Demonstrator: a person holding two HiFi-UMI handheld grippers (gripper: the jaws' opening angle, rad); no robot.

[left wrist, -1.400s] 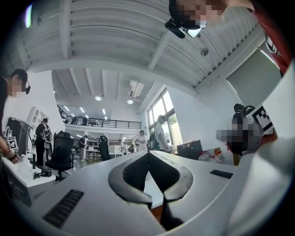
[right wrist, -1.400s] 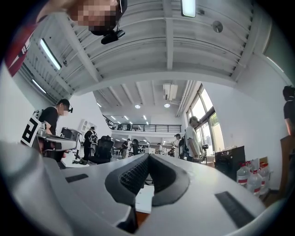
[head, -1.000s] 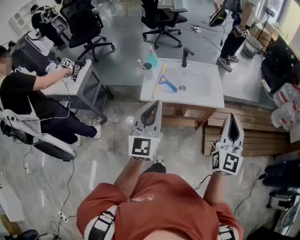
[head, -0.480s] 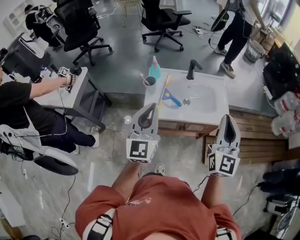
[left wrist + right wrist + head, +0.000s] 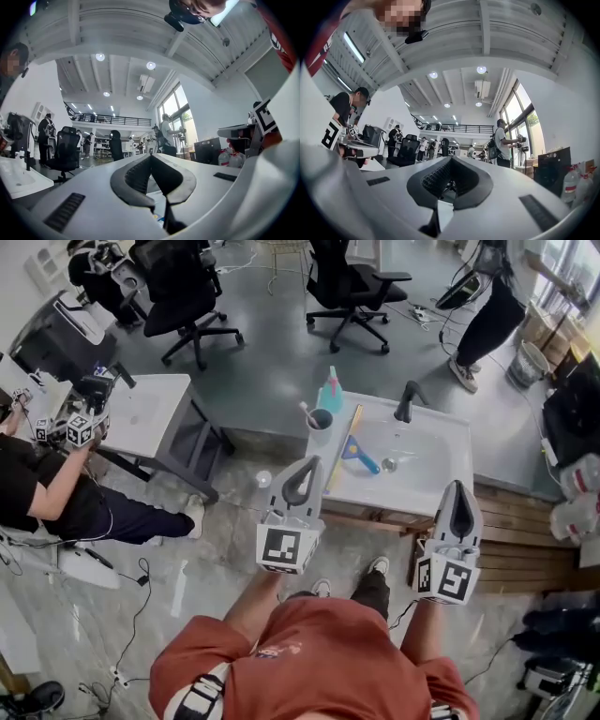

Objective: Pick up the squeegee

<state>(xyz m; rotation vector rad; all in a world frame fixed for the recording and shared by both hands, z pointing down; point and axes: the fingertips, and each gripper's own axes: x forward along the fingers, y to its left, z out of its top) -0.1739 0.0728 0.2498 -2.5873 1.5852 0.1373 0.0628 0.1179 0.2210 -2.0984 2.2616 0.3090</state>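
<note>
The squeegee (image 5: 357,452), with a blue handle and a long pale blade, lies in the white sink basin (image 5: 427,460) near its left side. My left gripper (image 5: 305,468) hovers just short of the sink's front left edge, pointing toward the squeegee, jaws shut and empty. My right gripper (image 5: 460,491) hangs over the front right edge, also shut with nothing in it. In the left gripper view the left gripper (image 5: 151,157) has its pads meeting at the tip. In the right gripper view the right gripper (image 5: 451,159) looks the same. Neither gripper touches the squeegee.
A dark cup with a toothbrush (image 5: 320,418), a teal bottle (image 5: 332,390) and a black faucet (image 5: 406,401) stand at the sink's back. A second white stand (image 5: 141,413) and a seated person (image 5: 47,484) are to the left. Office chairs (image 5: 187,296) stand behind, wooden boards (image 5: 511,517) to the right.
Both grippers have advanced toward the sink and now reach its front edge. The sink and squeegee sit closer and lower in the head view. The jaws stayed shut.
</note>
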